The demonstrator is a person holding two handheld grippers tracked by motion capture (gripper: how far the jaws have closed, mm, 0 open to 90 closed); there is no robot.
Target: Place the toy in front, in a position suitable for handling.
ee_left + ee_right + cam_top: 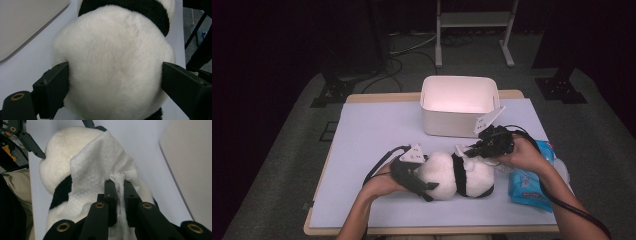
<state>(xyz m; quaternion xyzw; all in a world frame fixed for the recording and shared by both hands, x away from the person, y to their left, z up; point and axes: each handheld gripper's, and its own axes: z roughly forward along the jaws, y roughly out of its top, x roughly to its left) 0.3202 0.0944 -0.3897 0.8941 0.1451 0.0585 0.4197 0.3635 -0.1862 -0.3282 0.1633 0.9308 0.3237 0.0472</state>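
**Panda toy braced, wipe drawn over it**

The plush panda [456,176] is lying on its side on the white table mat [372,135], in front of the white bin [458,105] and just left of the blue wipes pack [532,182].

Left gripper [424,187]: jaws spread wide around the panda's white rounded end, one pad on each flank as seen in the left gripper view [113,62]. The fur is dented at the left pad, so the toy is judged to be clamped and kept from sliding while it is wiped.

Right gripper [469,151]: jaws closed almost fully, with a pinched fold of white wipe [100,170] held between the pads [110,192]. The rest of the sheet is draped flat over the panda's body and across its black band [61,191]. The pinch is taken at one edge, likely so the free sheet can be dragged over the fur.

Step judged: cleaning of the toy's surface, mid-way. The bin is empty inside and is probably meant for the toy or the used wipe; which one cannot be told.

Risk: the wipe could bunch up rather than slide if dragged against the pile.
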